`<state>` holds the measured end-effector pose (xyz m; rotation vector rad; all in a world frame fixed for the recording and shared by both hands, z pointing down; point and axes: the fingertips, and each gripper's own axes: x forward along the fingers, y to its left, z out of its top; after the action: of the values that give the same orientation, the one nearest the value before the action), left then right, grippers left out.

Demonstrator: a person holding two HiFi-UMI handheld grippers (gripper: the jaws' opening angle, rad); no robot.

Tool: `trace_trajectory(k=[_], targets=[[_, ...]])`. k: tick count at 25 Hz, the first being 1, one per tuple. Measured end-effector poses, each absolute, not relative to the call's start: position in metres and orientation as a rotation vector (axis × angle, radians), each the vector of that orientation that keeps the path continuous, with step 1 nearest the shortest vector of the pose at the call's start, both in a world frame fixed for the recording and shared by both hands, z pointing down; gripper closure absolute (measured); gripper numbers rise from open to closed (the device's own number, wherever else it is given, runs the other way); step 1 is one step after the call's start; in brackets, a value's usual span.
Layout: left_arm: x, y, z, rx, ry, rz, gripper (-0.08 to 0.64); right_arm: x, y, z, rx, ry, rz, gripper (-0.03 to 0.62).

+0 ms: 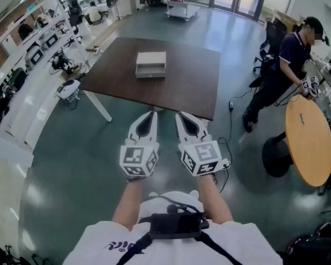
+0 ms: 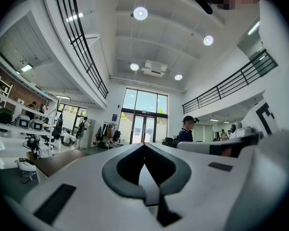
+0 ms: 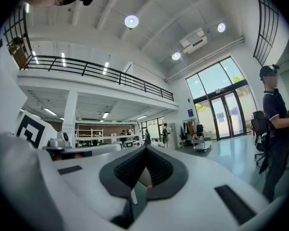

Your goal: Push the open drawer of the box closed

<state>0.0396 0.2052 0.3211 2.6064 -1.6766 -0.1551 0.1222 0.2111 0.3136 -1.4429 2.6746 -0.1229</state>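
A white box stands on the dark brown table, toward its far middle. Its drawer juts out a little on the side facing me. Both grippers hang side by side over the floor, short of the table's near edge and well apart from the box. My left gripper is shut with nothing in it, and so is my right gripper. In the left gripper view the left gripper points level into the hall. The right gripper does the same in its own view. Neither view shows the box.
A person in dark clothes leans at a round wooden table on the right. Workbenches with equipment line the left wall. A white device lies by the table's left leg. A cable trails on the floor.
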Motion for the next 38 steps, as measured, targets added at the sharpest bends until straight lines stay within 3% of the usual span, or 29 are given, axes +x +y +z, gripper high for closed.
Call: trace_trajectory(k=[20, 38], targets=[[0.049, 0.218, 0.333, 2.667, -1.536, -0.129, 0.551, 0.140, 0.229, 0.326, -1.554, 2.536, -0.215, 0.589], [0.013, 0.237, 0.350, 2.688, -1.453, -0.115, 0.550, 0.095, 0.251, 0.342, -1.583, 2.507, -0.258, 0.589]])
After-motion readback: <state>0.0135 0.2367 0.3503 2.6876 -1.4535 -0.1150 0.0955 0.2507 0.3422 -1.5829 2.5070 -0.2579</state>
